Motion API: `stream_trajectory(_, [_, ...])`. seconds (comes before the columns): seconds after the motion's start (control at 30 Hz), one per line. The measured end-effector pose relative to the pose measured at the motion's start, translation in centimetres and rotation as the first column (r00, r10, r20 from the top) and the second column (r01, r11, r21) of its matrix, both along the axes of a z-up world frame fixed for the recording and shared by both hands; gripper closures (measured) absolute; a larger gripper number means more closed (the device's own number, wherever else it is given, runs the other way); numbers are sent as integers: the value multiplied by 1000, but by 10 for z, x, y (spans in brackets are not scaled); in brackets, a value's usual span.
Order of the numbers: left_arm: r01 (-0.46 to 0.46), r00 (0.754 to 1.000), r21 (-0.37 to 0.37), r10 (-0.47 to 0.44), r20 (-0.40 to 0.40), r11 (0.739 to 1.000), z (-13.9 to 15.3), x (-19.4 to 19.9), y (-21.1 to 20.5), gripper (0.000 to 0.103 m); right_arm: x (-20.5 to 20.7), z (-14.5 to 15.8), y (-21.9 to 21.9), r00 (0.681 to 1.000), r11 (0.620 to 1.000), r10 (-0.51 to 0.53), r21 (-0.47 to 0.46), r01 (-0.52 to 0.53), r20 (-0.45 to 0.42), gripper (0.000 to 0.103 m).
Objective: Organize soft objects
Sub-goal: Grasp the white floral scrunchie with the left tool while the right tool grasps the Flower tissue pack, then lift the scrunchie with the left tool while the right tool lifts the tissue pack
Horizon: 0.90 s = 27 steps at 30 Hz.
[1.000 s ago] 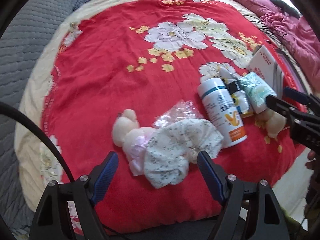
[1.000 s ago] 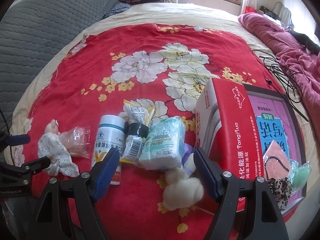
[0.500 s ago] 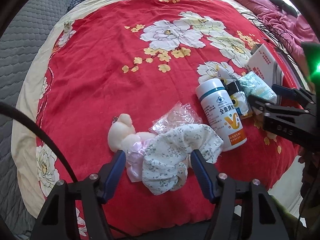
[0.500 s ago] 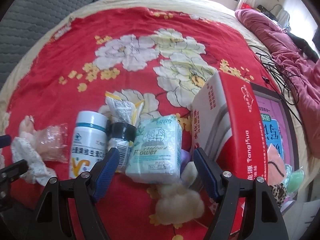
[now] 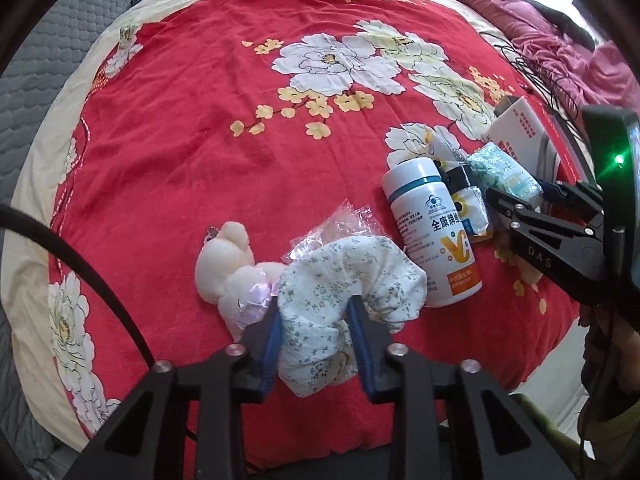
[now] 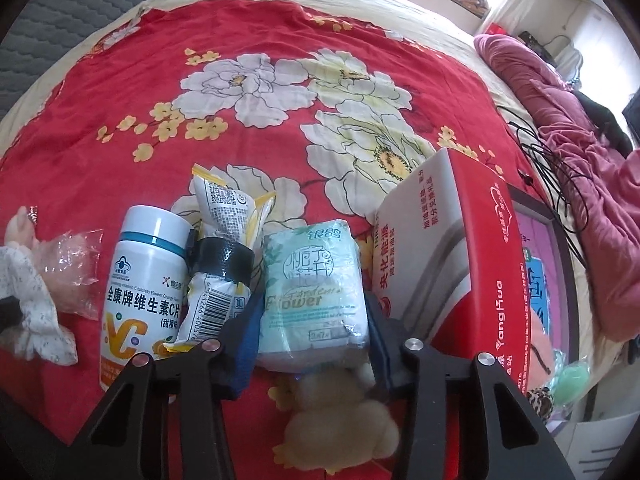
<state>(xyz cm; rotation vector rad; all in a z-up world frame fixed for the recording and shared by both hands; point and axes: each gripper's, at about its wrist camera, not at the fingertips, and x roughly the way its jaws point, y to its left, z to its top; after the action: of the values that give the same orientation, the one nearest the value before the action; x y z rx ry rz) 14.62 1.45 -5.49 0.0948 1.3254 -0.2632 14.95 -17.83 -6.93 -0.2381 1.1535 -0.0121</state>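
Left gripper (image 5: 314, 330), pointing steeply down at a red flowered bedspread (image 5: 192, 128), jaws closing with their blue pads pressed against both sides of a white floral cloth (image 5: 344, 280) bunched between them. Just left of the cloth lies a cream plush toy (image 5: 230, 264), touching it; a crumpled clear plastic bag (image 5: 340, 228) lies just behind it. Right gripper (image 6: 314, 338), likewise tilted down, jaws closing around a pale green tissue pack (image 6: 312, 288), the pads against its two long sides. A fluffy cream toy (image 6: 340, 420) lies under the near end of the pack. Left of the pack lie a snack packet (image 6: 218, 264) wrapped in black tape and a white vitamin bottle (image 6: 140, 292) on its side. Right of the pack stands a red and white box (image 6: 452, 264), beside a dark-rimmed tray (image 6: 560, 240) holding small items too blurred to identify.
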Motion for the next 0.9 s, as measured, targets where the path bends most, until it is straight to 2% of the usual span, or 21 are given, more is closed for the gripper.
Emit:
stream_trajectory(0.2, [-26,1000,-58,26,-3,998,5,2,9,90,-5,13,-17,1000,991,-29,131,28,9,57])
stream_trajectory(0.37, [-36,999,-88,36,0,995,9,2,11,93,-13,26,-30,998,971,-58,234,55,7,57])
stream_trajectory(0.9, [-57,995,-151,68,67,987,43,-2,15,93,-29,55,-36,997,958,-59,283,41,54,57])
